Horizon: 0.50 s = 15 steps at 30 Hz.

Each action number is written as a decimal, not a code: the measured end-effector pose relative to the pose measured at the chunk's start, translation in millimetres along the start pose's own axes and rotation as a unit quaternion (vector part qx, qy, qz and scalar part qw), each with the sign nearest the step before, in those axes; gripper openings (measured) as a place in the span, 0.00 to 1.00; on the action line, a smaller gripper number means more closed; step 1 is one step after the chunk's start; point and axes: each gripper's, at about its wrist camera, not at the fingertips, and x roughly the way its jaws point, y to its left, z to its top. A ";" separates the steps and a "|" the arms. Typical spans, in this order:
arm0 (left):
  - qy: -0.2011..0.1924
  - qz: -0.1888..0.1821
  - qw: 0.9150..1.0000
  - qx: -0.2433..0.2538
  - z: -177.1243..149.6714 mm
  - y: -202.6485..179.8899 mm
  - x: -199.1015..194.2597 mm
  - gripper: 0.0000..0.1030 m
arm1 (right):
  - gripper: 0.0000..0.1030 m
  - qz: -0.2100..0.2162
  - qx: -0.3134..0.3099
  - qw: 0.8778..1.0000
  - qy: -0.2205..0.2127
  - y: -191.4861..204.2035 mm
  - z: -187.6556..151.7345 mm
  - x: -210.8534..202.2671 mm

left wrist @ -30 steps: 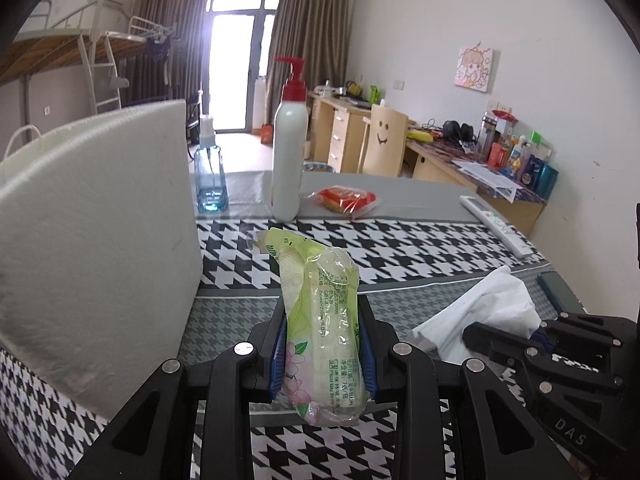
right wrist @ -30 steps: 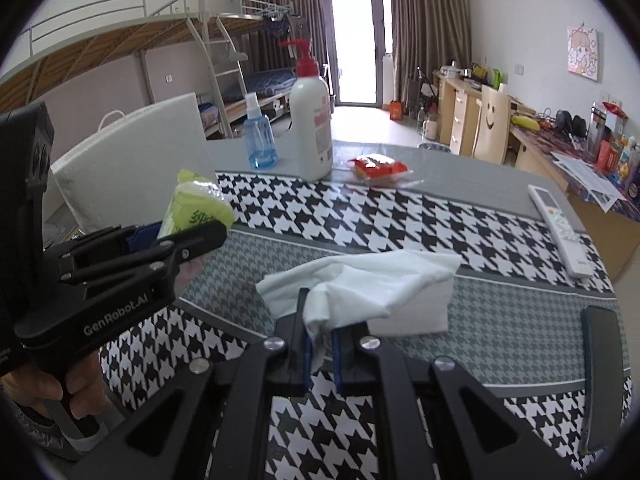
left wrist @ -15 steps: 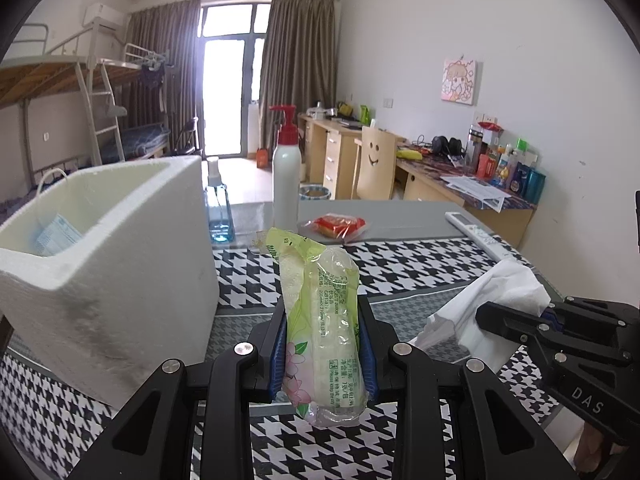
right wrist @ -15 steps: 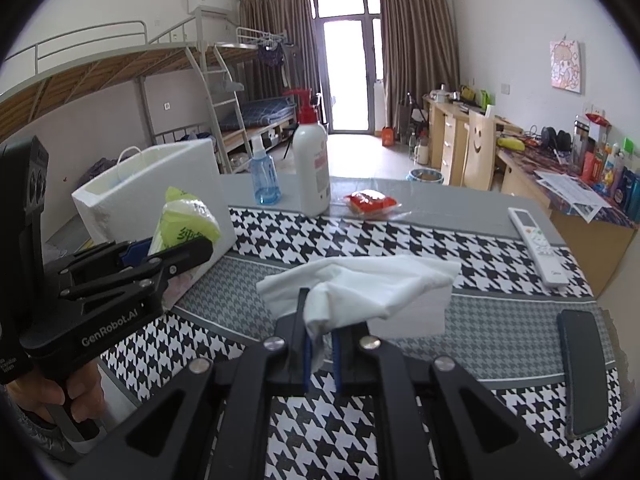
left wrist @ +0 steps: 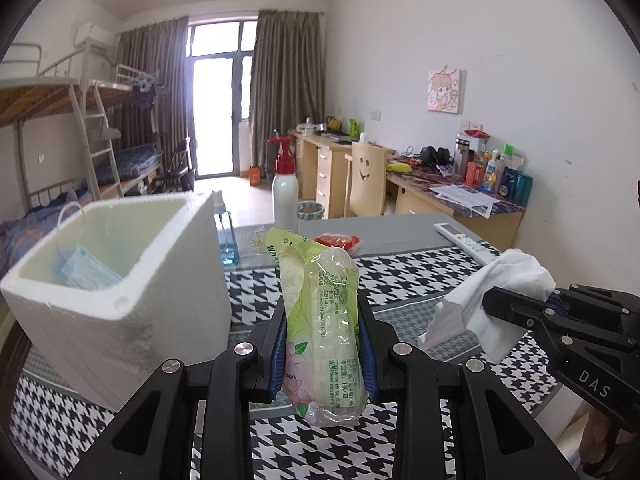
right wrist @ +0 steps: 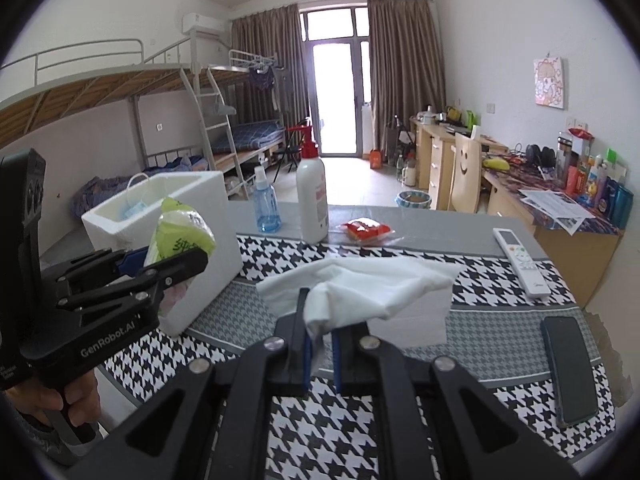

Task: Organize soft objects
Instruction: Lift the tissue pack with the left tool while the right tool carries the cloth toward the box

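Each camera sits just behind its own gripper, looking forward over the table (left wrist: 404, 276) toward the balcony door (right wrist: 335, 98). Both views share the foam box (left wrist: 120, 292) and the room.

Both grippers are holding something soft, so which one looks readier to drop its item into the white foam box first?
Probably the left gripper. Its tissue pack is raised right beside the foam box, whose open top shows a face mask inside. The right gripper, holding the white cloth, is farther from the box.
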 end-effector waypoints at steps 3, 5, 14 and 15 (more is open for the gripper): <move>-0.007 -0.003 1.000 0.010 2.5 2.5 -5.9 0.31 | 0.10 -0.003 0.003 1.000 -0.008 3.3 1.9 -2.1; -0.011 -0.003 1.000 0.013 4.9 3.5 -8.1 0.31 | 0.10 -0.005 0.004 1.000 -0.011 4.9 3.3 -2.9; -0.027 -0.010 0.999 0.015 15.4 9.0 -17.2 0.31 | 0.10 -0.004 -0.011 0.999 -0.033 17.8 15.1 -11.4; -0.028 -0.010 0.999 0.015 16.2 10.1 -18.2 0.31 | 0.10 -0.004 -0.011 0.999 -0.035 18.5 16.6 -12.0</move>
